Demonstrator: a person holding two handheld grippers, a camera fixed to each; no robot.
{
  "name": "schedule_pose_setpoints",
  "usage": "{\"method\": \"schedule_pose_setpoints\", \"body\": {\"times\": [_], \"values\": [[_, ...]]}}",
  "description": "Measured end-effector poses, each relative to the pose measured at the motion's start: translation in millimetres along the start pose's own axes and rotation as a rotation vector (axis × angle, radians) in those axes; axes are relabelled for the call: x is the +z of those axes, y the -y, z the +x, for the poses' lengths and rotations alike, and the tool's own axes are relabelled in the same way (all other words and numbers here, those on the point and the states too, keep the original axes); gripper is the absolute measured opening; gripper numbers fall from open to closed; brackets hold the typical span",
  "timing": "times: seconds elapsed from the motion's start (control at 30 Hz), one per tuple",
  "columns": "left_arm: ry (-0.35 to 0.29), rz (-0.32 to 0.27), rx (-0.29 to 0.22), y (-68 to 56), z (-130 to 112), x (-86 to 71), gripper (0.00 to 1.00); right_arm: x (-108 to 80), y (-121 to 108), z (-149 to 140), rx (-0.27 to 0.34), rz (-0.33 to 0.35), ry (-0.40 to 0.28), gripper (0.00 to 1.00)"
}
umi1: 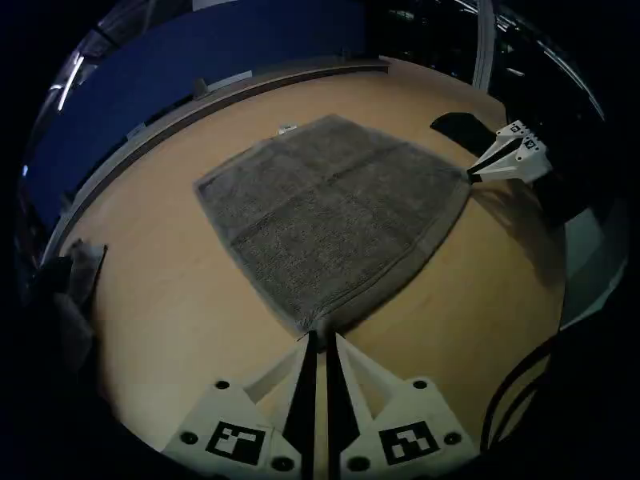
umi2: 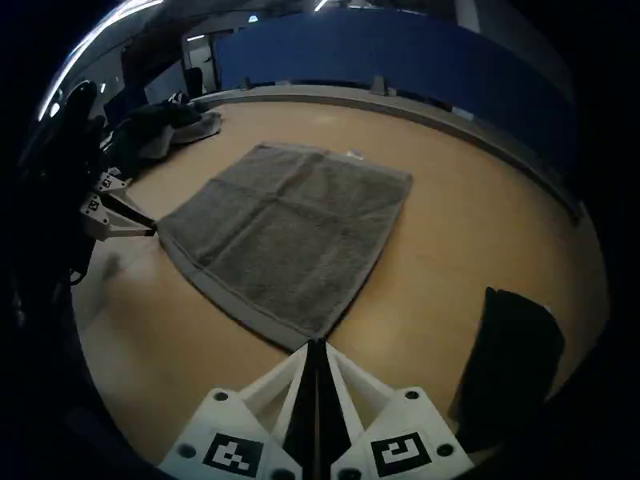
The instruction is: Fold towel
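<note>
A grey towel point(umi1: 332, 208) lies spread flat on the wooden table point(umi1: 168, 304), with faint crease lines across it. In the left gripper view my left gripper point(umi1: 318, 336) is at the towel's nearest corner, its fingers shut on that corner. The right gripper point(umi1: 470, 176) pinches the neighbouring corner at the right. In the right gripper view the towel point(umi2: 288, 232) reaches up to my right gripper point(umi2: 317, 344), which is shut on the near corner. There the left gripper point(umi2: 154, 231) holds the corner at the left.
A flat black object point(umi2: 512, 360) lies on the table close to the right gripper, also seen as the black object point(umi1: 460, 128). A heap of dark cloth point(umi2: 172, 124) sits at the table's far end. A blue partition point(umi2: 416, 56) runs along the back edge.
</note>
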State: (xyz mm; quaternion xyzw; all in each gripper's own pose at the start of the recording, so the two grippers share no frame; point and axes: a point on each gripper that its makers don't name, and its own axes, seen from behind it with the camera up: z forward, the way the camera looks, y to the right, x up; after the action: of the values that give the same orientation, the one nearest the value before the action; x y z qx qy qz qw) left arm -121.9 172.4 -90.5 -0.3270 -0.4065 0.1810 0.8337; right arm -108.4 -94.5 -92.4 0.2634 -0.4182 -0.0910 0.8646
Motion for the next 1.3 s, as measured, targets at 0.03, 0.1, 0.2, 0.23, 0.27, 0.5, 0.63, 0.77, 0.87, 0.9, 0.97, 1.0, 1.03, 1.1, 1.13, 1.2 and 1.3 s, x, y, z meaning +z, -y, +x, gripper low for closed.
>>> {"method": "schedule_pose_setpoints", "body": {"times": [0.03, 0.1, 0.2, 0.23, 0.27, 0.5, 0.63, 0.77, 0.87, 0.9, 0.97, 1.0, 1.03, 1.1, 1.13, 1.2, 1.3], "values": [[-0.002, 0.001, -0.001, 0.4, 2, -1.4, 0.08, -2.0, 0, 2, 0.001, 0.0, -0.003, 0.0], [-0.006, 0.003, -0.004, 0.9, 4, -4.1, 0.08, -5.6, 0, 5, 0.004, 0.001, -0.01, 0.0], [-0.012, 0.005, -0.014, 0.9, 9, -9.8, 0.08, -13.1, 0, 10, 0.01, -0.001, -0.023, 0.0], [-0.014, 0.006, -0.017, 0.9, 11, -11.9, 0.08, -15.7, 0, 12, 0.011, -0.001, -0.028, 0.0], [-0.017, 0.006, -0.022, 0.8, 13, -14.2, 0.08, -18.8, 0, 15, 0.012, -0.001, -0.033, 0.0], [-0.035, 0.017, -0.046, 0.6, 27, -32.2, 0.07, -41.2, 0, 35, 0.013, -0.004, -0.07, 0.0], [-0.052, 0.026, -0.061, 1.6, 37, -44.1, 0.07, -54.8, 0, 46, 0.014, -0.007, -0.092, 0.0], [-0.069, 0.033, -0.075, 3.5, 47, -58.2, 0.07, -68.3, 1, 57, 0.017, -0.007, -0.113, 0.0], [-0.079, 0.038, -0.083, 4.8, 53, -68.3, 0.07, -77.5, 2, 64, 0.022, -0.004, -0.127, 0.0], [-0.082, 0.039, -0.085, 5.0, 55, -71.5, 0.07, -80.3, 2, 66, 0.024, -0.003, -0.13, 0.0], [-0.089, 0.04, -0.087, 4.9, 60, -78.2, 0.07, -85.8, 2, 70, 0.028, -0.003, -0.134, 0.0], [-0.091, 0.04, -0.088, 4.7, 61, -81.1, 0.07, -88.2, 2, 71, 0.03, -0.003, -0.136, 0.0], [-0.091, 0.041, -0.088, 4.3, 62, -83.5, 0.07, -90.3, 2, 72, 0.033, -0.002, -0.136, 0.0], [-0.093, 0.043, -0.089, 3.5, 65, -88.6, 0.07, -94.6, 2, 75, 0.037, 0.0, -0.136, 0.0], [-0.093, 0.044, -0.089, 3.1, 66, -90.5, 0.07, -96.4, 2, 76, 0.039, 0.002, -0.136, 0.0], [-0.094, 0.048, -0.088, 2.4, 67, -94.7, 0.07, -100.1, 3, 78, 0.041, 0.004, -0.136, 0.0], [-0.099, 0.056, -0.089, 1.7, 69, -100.4, 0.07, -104.6, 3, 80, 0.04, 0.006, -0.135, 0.0]]}}
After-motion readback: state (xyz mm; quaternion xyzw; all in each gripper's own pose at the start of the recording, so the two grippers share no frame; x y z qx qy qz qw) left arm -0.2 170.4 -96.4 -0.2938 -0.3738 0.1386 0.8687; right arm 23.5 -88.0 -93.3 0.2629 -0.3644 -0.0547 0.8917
